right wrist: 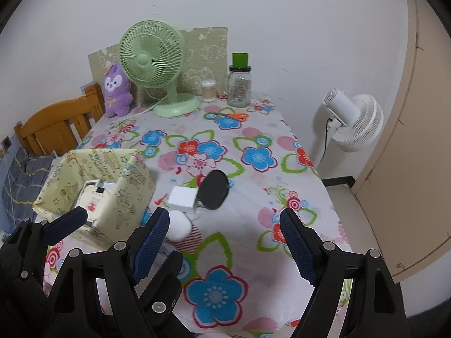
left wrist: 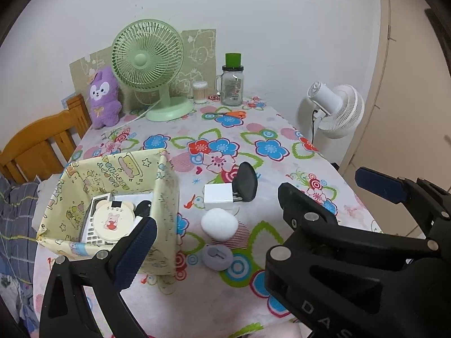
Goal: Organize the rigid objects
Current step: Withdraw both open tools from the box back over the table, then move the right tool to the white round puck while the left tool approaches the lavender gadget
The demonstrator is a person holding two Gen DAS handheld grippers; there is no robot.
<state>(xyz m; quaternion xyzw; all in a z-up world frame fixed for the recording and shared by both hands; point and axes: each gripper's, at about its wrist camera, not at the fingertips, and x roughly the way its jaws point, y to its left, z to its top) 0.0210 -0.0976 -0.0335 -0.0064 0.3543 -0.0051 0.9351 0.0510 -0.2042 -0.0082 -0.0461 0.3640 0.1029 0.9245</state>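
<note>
While both grippers (right wrist: 225,242) hover spread and empty, 4 objects lie beside the box (left wrist: 166,197).

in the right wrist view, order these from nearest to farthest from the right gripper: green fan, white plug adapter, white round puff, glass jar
From the right gripper:
1. white round puff, just beyond its left finger
2. white plug adapter, mid-table
3. green fan, far edge, left
4. glass jar, far edge, right; close to the fan's depth

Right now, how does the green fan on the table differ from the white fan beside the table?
The green fan stands on the table on a round base, while the white fan stands off the table's far right edge. The green fan's grille faces toward the cameras; the white fan shows its motor housing, with its grille turned away. The green fan's cord is white, the white fan's black. Both have round slatted grilles, and neither visibly spins.
</note>
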